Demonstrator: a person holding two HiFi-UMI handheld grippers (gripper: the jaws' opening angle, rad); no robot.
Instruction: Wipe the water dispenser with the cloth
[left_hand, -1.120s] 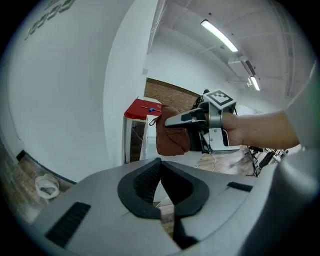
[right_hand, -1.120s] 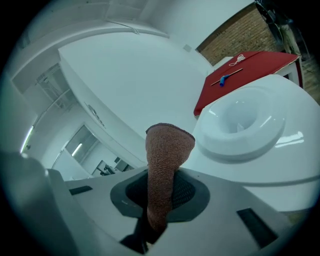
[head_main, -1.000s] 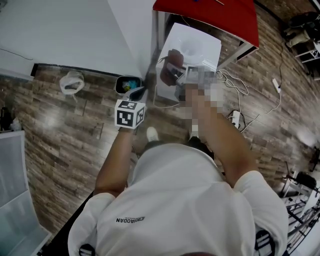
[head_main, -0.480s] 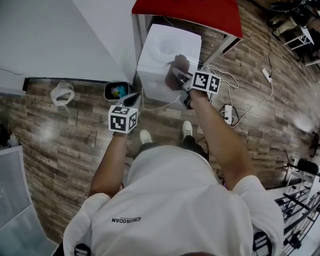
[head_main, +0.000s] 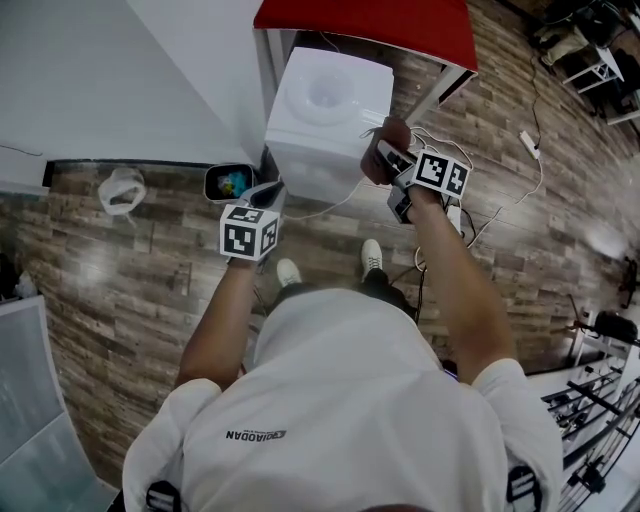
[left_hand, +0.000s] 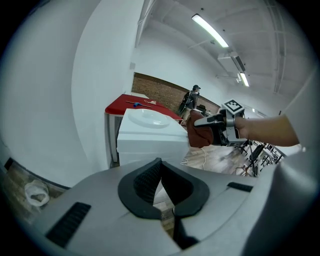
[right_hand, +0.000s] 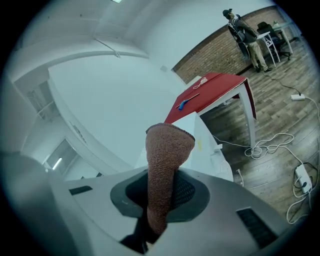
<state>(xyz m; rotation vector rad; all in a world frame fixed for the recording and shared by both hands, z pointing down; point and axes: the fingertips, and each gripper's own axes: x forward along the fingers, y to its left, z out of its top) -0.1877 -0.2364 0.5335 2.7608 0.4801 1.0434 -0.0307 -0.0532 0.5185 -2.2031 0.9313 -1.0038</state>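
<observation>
Entry: cloth held at the water dispenser's right edge, wipe in hand

My right gripper (head_main: 392, 160) is clamped on the brown cloth (head_main: 380, 150), whose length runs straight out along the jaws. Its free end sits at the upper right edge of the water dispenser (head_main: 320, 110), apparently touching. The white top lies left of the cloth, so I judge the stroke goes leftward. Red table (head_main: 380, 25) is just behind the dispenser. My left gripper (left_hand: 161, 192) (jaws closed to a sliver, empty) hangs off the dispenser's front left, the farther of the two.
</observation>
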